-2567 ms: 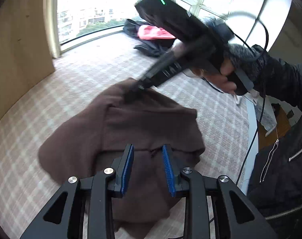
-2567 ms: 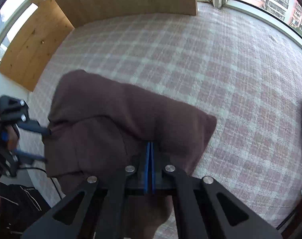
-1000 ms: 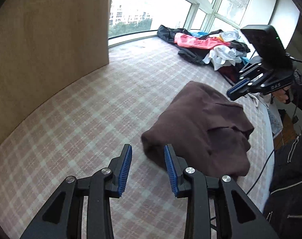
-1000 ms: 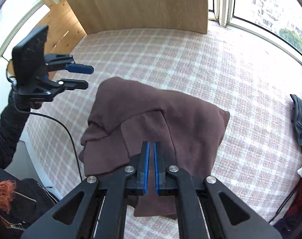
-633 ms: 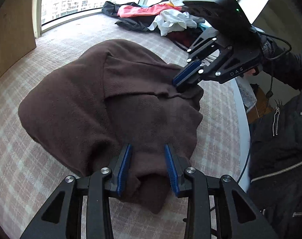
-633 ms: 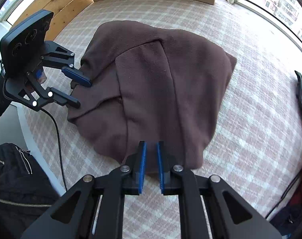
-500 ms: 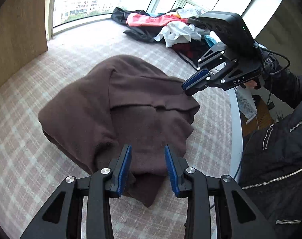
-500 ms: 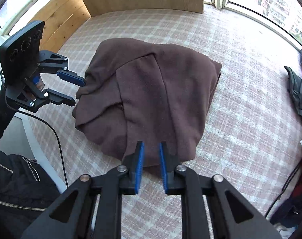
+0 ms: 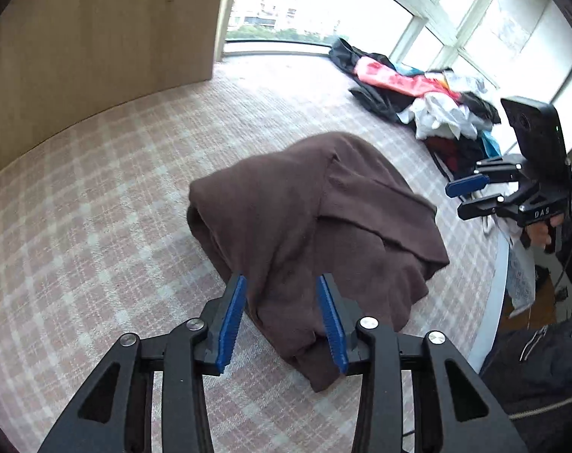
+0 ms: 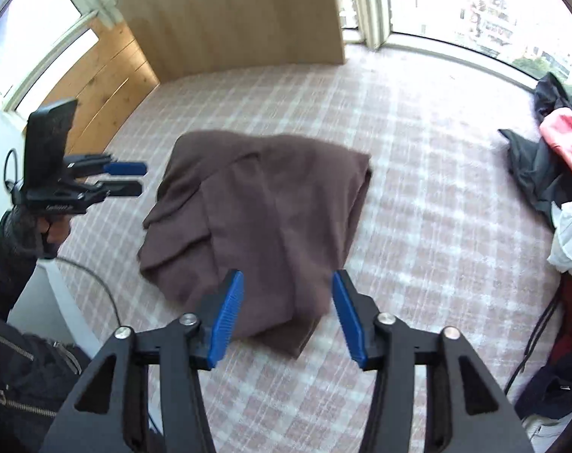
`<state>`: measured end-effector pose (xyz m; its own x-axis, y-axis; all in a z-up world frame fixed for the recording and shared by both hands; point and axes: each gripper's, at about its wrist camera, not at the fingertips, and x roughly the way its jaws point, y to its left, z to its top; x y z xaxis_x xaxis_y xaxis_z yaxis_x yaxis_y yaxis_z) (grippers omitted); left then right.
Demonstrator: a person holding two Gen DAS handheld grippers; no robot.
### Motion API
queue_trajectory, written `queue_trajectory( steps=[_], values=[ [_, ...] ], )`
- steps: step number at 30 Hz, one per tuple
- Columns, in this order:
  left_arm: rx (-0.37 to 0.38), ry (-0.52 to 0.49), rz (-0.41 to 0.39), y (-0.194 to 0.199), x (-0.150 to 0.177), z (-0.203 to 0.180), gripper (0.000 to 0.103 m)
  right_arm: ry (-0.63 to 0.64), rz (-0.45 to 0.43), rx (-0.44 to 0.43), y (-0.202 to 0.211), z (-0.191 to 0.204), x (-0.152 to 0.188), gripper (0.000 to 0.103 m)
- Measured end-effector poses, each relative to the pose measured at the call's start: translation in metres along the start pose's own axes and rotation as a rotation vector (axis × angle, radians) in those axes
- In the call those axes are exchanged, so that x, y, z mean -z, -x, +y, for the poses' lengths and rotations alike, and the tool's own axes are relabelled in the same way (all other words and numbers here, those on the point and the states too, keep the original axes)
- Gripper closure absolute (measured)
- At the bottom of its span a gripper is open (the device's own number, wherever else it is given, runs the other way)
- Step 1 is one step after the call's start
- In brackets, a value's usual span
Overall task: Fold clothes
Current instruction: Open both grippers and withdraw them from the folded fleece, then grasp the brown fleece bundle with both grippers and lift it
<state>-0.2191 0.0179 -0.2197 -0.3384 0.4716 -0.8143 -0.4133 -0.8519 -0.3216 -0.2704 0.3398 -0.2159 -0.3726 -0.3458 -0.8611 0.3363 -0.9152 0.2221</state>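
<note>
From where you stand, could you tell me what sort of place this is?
Probably a room in a high-rise flat, perhaps a bedroom. A brown garment lies folded on a checked pink-and-white bed cover, a pile of clothes waits by the bay window facing apartment blocks, and a wooden panel stands behind.

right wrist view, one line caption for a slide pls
Folded brown garment on the checked surface, right gripper opening above it, left gripper held clear.

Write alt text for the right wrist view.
A folded brown garment lies on a pink plaid surface, seen between the opening, empty jaws of the right gripper. The left gripper hovers at left, a clothes pile at right.
</note>
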Motion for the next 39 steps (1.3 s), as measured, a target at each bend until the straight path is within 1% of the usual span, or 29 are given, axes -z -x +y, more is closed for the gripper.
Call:
queue_trajectory(
  steps=[1, 3, 6, 8, 9, 11, 12, 13, 14, 16, 17, 19, 21, 24, 25, 26, 27, 28, 30, 32, 33, 34, 35, 37, 39],
  values=[
    [-0.001, 0.058, -0.009, -0.003, -0.003, 0.006, 0.050, -0.036, -0.017, 0.033, -0.009, -0.004, -0.004, 0.044],
    [-0.008, 0.159, -0.021, -0.010, -0.008, 0.016, 0.049, -0.091, 0.007, 0.028, -0.030, -0.008, -0.007, 0.044],
    [-0.049, 0.223, 0.001, -0.028, -0.009, 0.018, 0.049, -0.163, 0.054, 0.015, -0.059, -0.016, -0.007, 0.044],
    [-0.095, 0.241, 0.002, -0.037, -0.008, 0.020, 0.049, -0.174, 0.050, 0.009, -0.064, -0.019, -0.007, 0.044],
    [-0.102, 0.253, 0.005, -0.040, -0.007, 0.022, 0.049, -0.178, 0.047, 0.007, -0.066, -0.021, -0.007, 0.043],
    [-0.093, 0.284, 0.016, -0.047, -0.002, 0.028, 0.049, -0.191, 0.043, 0.001, -0.071, -0.024, -0.006, 0.038],
    [-0.089, 0.300, 0.021, -0.050, 0.000, 0.031, 0.049, -0.198, 0.043, -0.002, -0.073, -0.026, -0.004, 0.037],
    [-0.087, 0.310, 0.026, -0.052, 0.002, 0.033, 0.048, -0.205, 0.043, -0.005, -0.075, -0.028, -0.003, 0.036],
    [-0.086, 0.310, 0.033, -0.054, 0.003, 0.032, 0.047, -0.212, 0.043, -0.007, -0.077, -0.029, -0.002, 0.030],
    [-0.077, 0.309, 0.067, -0.061, 0.005, 0.030, 0.042, -0.232, 0.041, -0.019, -0.081, -0.033, 0.001, 0.025],
    [-0.072, 0.309, 0.078, -0.064, 0.006, 0.028, 0.039, -0.256, 0.039, -0.040, -0.086, -0.030, 0.004, 0.025],
    [-0.066, 0.304, 0.085, -0.066, 0.009, 0.025, 0.038, -0.259, 0.024, -0.051, -0.087, -0.029, 0.006, 0.025],
    [-0.070, 0.293, 0.088, -0.067, 0.009, 0.022, 0.038, -0.220, 0.029, -0.047, -0.088, -0.023, 0.006, 0.025],
    [-0.072, 0.287, 0.087, -0.066, 0.010, 0.020, 0.038, -0.169, 0.054, -0.068, -0.090, -0.016, 0.004, 0.025],
    [-0.069, 0.279, 0.087, -0.066, 0.009, 0.019, 0.040, -0.152, 0.061, -0.076, -0.091, -0.013, 0.003, 0.027],
    [-0.067, 0.270, 0.087, -0.066, 0.009, 0.017, 0.048, -0.143, 0.063, -0.092, -0.092, -0.011, 0.002, 0.035],
    [-0.064, 0.262, 0.087, -0.067, 0.008, 0.016, 0.049, -0.149, 0.068, -0.136, -0.093, -0.011, 0.002, 0.044],
    [-0.062, 0.254, 0.087, -0.067, 0.008, 0.015, 0.050, -0.156, 0.074, -0.185, -0.094, -0.010, 0.002, 0.059],
    [-0.057, 0.237, 0.084, -0.067, 0.007, 0.012, 0.058, -0.175, 0.074, -0.213, -0.097, -0.011, 0.002, 0.061],
    [-0.041, 0.241, 0.073, -0.067, 0.007, 0.014, 0.060, -0.181, 0.075, -0.235, -0.099, -0.013, 0.002, 0.066],
    [-0.031, 0.246, 0.068, -0.066, 0.007, 0.015, 0.063, -0.202, 0.078, -0.250, -0.100, -0.015, 0.002, 0.067],
    [-0.018, 0.256, 0.059, -0.065, 0.007, 0.017, 0.065, -0.223, 0.077, -0.262, -0.096, -0.018, 0.003, 0.071],
    [-0.005, 0.278, 0.044, -0.063, 0.009, 0.020, 0.068, -0.225, 0.070, -0.264, -0.093, -0.018, 0.002, 0.075],
    [0.019, 0.331, 0.011, -0.059, 0.012, 0.025, 0.073, -0.226, 0.052, -0.267, -0.088, -0.016, 0.001, 0.078],
    [0.040, 0.371, -0.021, -0.054, 0.015, 0.027, 0.077, -0.255, 0.028, -0.295, -0.079, -0.015, -0.002, 0.079]
  ],
)
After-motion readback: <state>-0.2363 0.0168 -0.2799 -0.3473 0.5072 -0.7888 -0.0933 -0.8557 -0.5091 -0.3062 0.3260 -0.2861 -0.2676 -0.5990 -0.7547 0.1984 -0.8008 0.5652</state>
